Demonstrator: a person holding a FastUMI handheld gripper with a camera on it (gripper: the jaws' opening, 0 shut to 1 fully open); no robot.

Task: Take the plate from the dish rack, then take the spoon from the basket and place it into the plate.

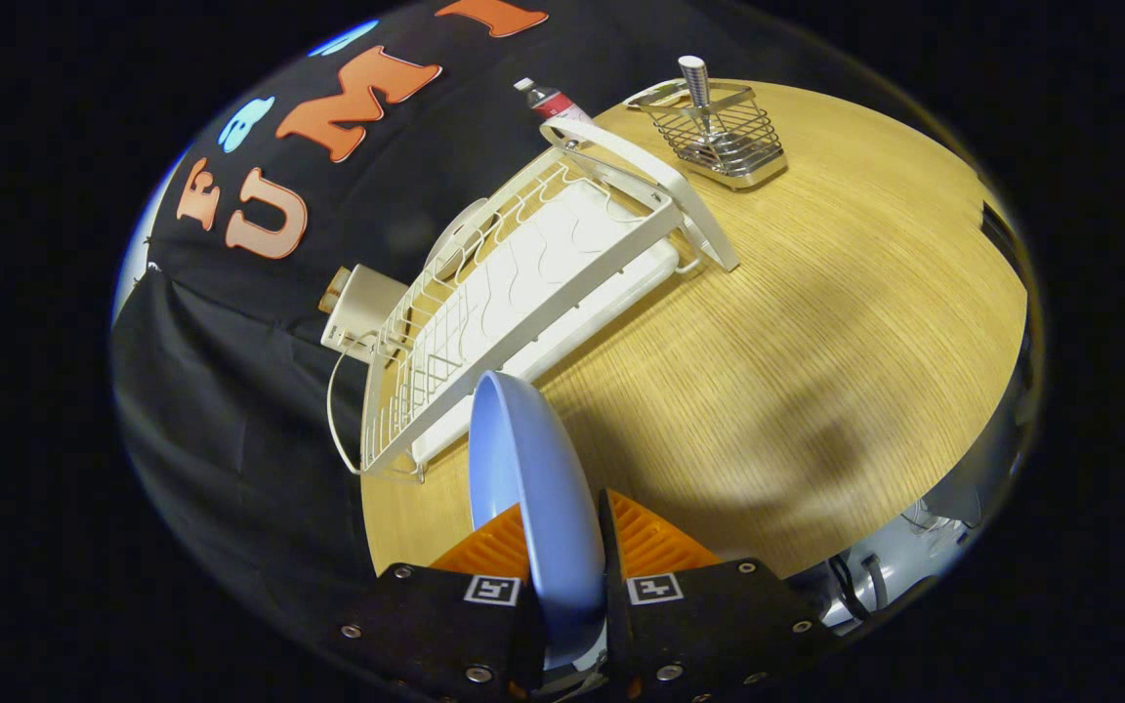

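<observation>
Tool (564,561): fingers pinching blue plate (523,469) on edge, held clear of white dish rack (514,283) just beyond; plate step apparently done; spoon (697,93) upright in wire basket (719,137) on far surface (816,322), not yet fetched.

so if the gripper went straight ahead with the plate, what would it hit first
Probably the near corner of the dish rack. The gripper has its jaws shut on the blue plate, whose far rim already sits close to that corner, so the plate would likely touch first. Depth is unclear.
</observation>
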